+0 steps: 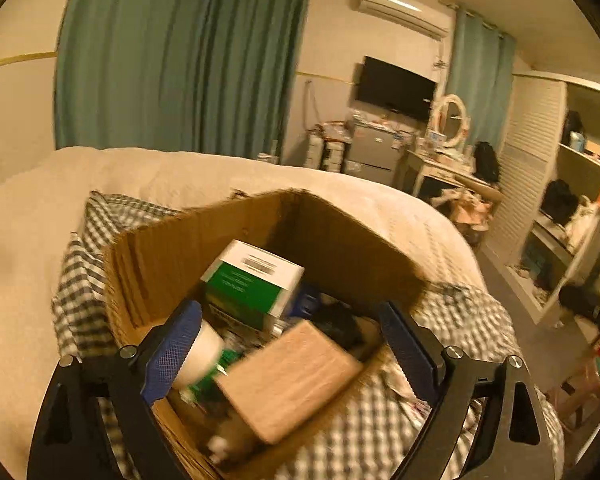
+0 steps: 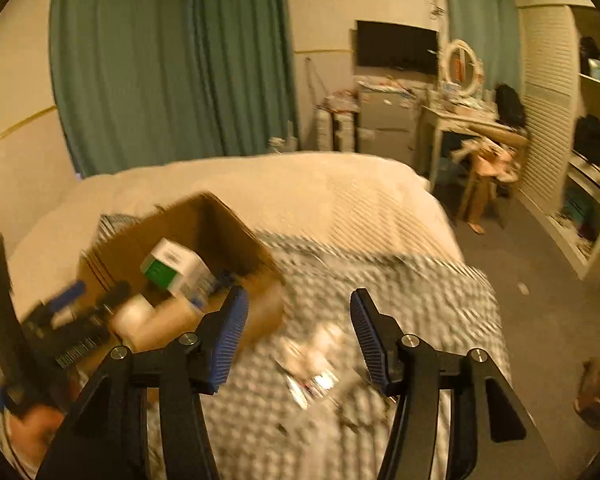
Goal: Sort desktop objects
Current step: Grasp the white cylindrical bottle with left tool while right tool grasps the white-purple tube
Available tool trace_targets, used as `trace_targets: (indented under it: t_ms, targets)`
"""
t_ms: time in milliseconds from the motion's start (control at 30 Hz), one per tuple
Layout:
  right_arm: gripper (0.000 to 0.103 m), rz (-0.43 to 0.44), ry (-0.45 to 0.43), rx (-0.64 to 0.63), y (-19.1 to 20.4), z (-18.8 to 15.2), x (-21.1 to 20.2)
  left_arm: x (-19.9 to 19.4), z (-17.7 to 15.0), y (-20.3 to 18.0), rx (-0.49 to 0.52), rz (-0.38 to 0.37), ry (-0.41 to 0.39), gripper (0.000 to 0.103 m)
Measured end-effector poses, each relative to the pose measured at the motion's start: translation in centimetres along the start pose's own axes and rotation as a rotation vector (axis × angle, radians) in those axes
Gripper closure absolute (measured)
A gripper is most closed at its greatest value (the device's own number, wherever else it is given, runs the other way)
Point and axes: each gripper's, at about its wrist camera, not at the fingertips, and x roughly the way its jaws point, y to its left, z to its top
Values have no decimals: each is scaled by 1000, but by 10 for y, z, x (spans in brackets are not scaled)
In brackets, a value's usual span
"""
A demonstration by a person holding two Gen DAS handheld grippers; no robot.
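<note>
An open cardboard box (image 1: 172,256) stands on a checked cloth (image 1: 452,328) on the bed. Inside lie a green-and-white carton (image 1: 256,280), a tan parcel (image 1: 288,376), a white bottle with a green label (image 1: 202,354) and some dark items. My left gripper (image 1: 292,344) hovers open over the box, the parcel lying loose between its blue fingers (image 1: 172,352). My right gripper (image 2: 300,336) is open above the cloth to the right of the box (image 2: 236,240), over a blurred heap of small items (image 2: 312,364). The carton (image 2: 172,266) and parcel (image 2: 168,320) also show there.
The cream bedspread (image 1: 260,176) stretches beyond the cloth. Across the room are green curtains (image 1: 180,60), a wall television (image 1: 396,86), a cluttered dressing table (image 1: 440,164) and open shelves (image 1: 572,200). A hand (image 2: 32,428) holds the other tool at the lower left.
</note>
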Motion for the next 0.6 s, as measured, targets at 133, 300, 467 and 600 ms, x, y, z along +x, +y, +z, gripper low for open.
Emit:
trace_targets:
  t_ms: [133,300,467,600]
  targets:
    - [50,-65,49,29,-37,-48,-18,-16,-22,-38,57,-80,16,4]
    - [50,-91,116,87,-70,-102,-25,-10,-75,-81,172,-178,119,2]
    - [49,-74,128,138,-92,-127,-24,28,-110,-104,212,-194,262,2]
    - [47,-48,135,154,-99,-140,-12,51,-118,-106,215,-197,279,2]
